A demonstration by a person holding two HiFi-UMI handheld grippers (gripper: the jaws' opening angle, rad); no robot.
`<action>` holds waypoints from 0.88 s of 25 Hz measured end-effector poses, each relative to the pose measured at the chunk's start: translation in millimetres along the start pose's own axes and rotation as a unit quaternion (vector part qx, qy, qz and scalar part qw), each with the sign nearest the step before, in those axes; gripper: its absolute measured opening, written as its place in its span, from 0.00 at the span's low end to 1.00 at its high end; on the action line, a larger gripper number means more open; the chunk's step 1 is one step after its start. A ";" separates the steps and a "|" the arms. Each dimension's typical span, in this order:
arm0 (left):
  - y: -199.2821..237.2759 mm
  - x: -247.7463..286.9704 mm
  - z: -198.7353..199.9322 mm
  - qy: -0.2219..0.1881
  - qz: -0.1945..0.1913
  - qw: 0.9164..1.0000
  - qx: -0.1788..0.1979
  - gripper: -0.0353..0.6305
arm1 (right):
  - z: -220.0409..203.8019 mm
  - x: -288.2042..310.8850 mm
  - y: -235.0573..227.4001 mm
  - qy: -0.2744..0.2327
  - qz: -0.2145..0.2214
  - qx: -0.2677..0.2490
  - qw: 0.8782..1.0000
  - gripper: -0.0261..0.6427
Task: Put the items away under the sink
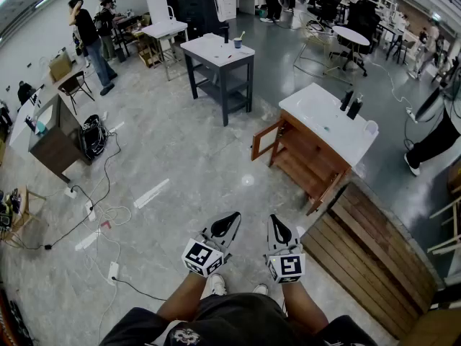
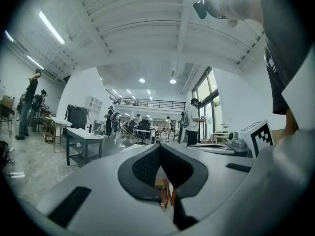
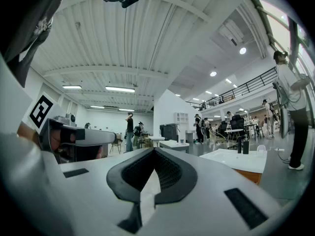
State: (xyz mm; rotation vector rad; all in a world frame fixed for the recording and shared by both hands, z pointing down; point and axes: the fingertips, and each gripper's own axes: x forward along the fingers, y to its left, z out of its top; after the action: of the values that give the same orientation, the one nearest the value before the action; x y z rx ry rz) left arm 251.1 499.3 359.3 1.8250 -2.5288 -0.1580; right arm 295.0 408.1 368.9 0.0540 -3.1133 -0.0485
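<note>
The sink cabinet (image 1: 302,157) stands ahead to the right, wooden with a white top (image 1: 317,117). Its left door (image 1: 265,140) hangs open. Two dark bottles (image 1: 351,104) and a small white container (image 1: 371,127) stand on the far end of the top. In the right gripper view the bottles (image 3: 242,145) show at the right on that white top (image 3: 236,160). My left gripper (image 1: 230,219) and right gripper (image 1: 276,223) are held side by side, low in front of me and well short of the cabinet. Both are shut and hold nothing. The left jaws (image 2: 160,146) meet at their tips, as do the right jaws (image 3: 154,150).
A wooden slatted platform (image 1: 374,258) lies right of me beside the cabinet. A grey table (image 1: 216,52) with a cup stands farther ahead. Cables and power strips (image 1: 94,215) trail over the floor at left, near a dark cabinet (image 1: 54,132). A person (image 1: 436,139) stands at the right edge.
</note>
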 end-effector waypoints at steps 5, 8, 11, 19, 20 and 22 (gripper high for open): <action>8.0 -0.4 1.6 -0.005 0.003 1.000 0.004 0.05 | 0.2 10.1 6.5 0.001 0.005 -0.005 1.000 0.07; 9.3 0.4 -1.2 -0.004 0.002 1.000 0.004 0.05 | -1.9 11.7 6.8 0.004 0.003 -0.008 1.000 0.07; 15.0 0.5 0.8 -0.007 0.001 1.000 0.005 0.05 | 0.3 17.8 9.0 0.001 0.003 -0.013 1.000 0.07; 38.8 -2.8 10.7 -0.011 -0.006 1.000 0.013 0.05 | 26.1 36.3 10.9 -0.033 -0.016 0.039 0.999 0.08; 44.4 -4.1 13.5 -0.011 -0.008 1.000 0.014 0.05 | 31.0 39.4 12.7 -0.035 -0.020 0.043 0.998 0.08; 53.7 -7.3 19.7 -0.013 -0.017 1.000 0.021 0.05 | 39.6 43.4 17.7 -0.040 -0.029 0.043 0.998 0.08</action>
State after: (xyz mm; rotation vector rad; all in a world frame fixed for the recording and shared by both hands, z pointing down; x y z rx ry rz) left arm 201.2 524.3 345.1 1.8951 -2.5384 -0.1305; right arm 249.9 425.5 331.1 0.1485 -3.1914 0.0843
